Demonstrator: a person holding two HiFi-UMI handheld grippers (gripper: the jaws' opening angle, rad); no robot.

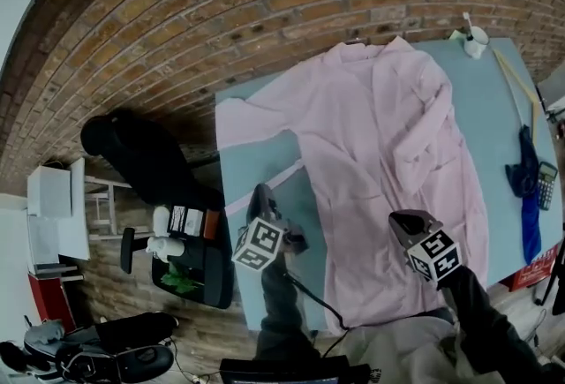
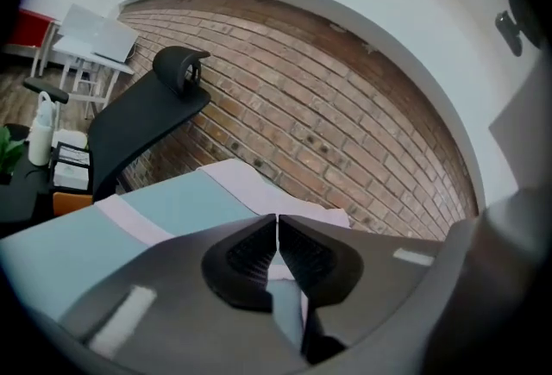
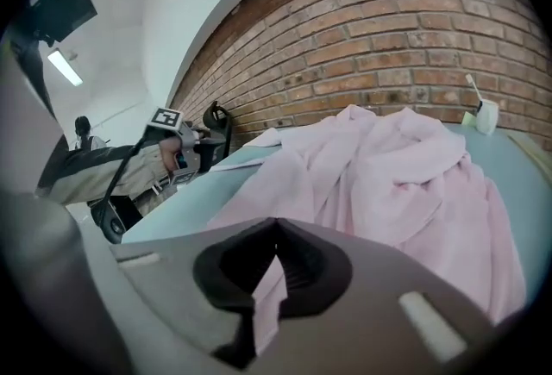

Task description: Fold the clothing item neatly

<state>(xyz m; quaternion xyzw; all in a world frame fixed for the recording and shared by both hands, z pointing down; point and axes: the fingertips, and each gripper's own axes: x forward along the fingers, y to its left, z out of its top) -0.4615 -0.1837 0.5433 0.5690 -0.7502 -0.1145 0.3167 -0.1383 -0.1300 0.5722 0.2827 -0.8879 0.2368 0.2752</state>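
The pink garment (image 1: 380,153) lies spread on the bench (image 1: 494,117), its long axis running from lower centre to upper right, with the right claw (image 1: 397,220) over its lower hem and the left claw (image 1: 263,193) just left of it, both with jaws together and empty.

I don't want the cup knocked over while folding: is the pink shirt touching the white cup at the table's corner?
Apart. The head view shows a strip of bare table between the pink shirt and the white cup.
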